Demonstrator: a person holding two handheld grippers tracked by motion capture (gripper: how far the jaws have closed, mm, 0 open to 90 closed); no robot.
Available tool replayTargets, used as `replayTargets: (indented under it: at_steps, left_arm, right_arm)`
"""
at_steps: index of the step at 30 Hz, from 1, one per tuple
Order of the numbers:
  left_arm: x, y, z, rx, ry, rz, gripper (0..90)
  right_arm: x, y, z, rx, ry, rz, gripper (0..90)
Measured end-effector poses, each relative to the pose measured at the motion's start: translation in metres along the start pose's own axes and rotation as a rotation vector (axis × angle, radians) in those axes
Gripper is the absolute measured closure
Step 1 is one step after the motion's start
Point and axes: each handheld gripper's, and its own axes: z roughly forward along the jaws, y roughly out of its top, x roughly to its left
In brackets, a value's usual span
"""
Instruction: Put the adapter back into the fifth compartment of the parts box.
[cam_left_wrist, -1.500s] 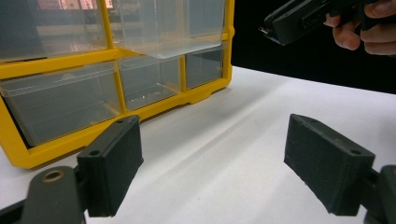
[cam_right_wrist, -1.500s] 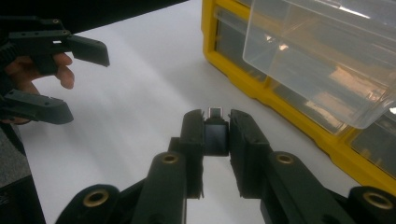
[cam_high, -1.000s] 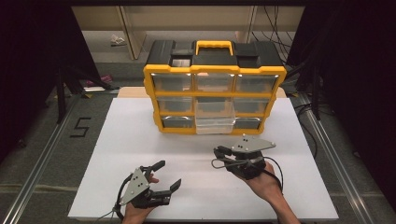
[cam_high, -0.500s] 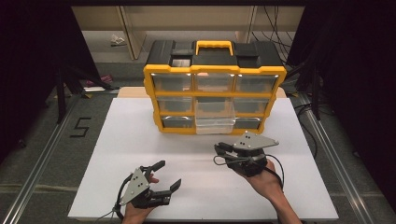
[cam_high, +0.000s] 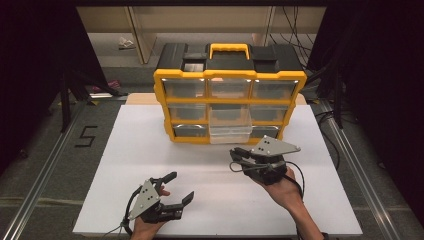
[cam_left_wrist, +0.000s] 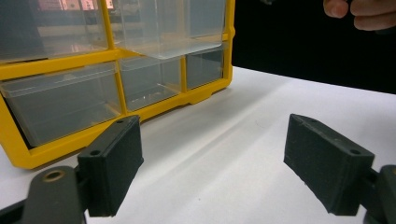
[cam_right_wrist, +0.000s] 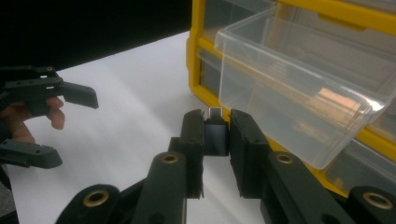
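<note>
Yellow-and-black drawer organizer (cam_high: 229, 95) with carry handle, standing at the far middle of the white tabletop (cam_high: 125, 155); clear drawers in three rows. One clear drawer (cam_high: 230, 131), bottom row centre, pulled out toward the person. Right tongs (cam_right_wrist: 217, 135) clenched on a small dark block (cam_right_wrist: 215, 136), held just before the pulled-out drawer. Left tongs (cam_high: 174, 187) released, jaws wide apart, near the tabletop's front edge, well apart from the organizer.

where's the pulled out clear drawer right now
The clear drawer sticks out of the bottom row's middle slot of the yellow organizer, just beyond the right gripper in the high view.
</note>
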Motion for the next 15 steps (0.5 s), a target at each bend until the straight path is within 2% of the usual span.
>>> replayTargets:
  at_steps: [15]
  left_arm:
    - [0.000, 0.000, 0.001, -0.001, -0.003, 0.000, 19.0]
  right_arm:
    - [-0.005, 0.018, -0.003, -0.036, -0.018, -0.005, 76.4]
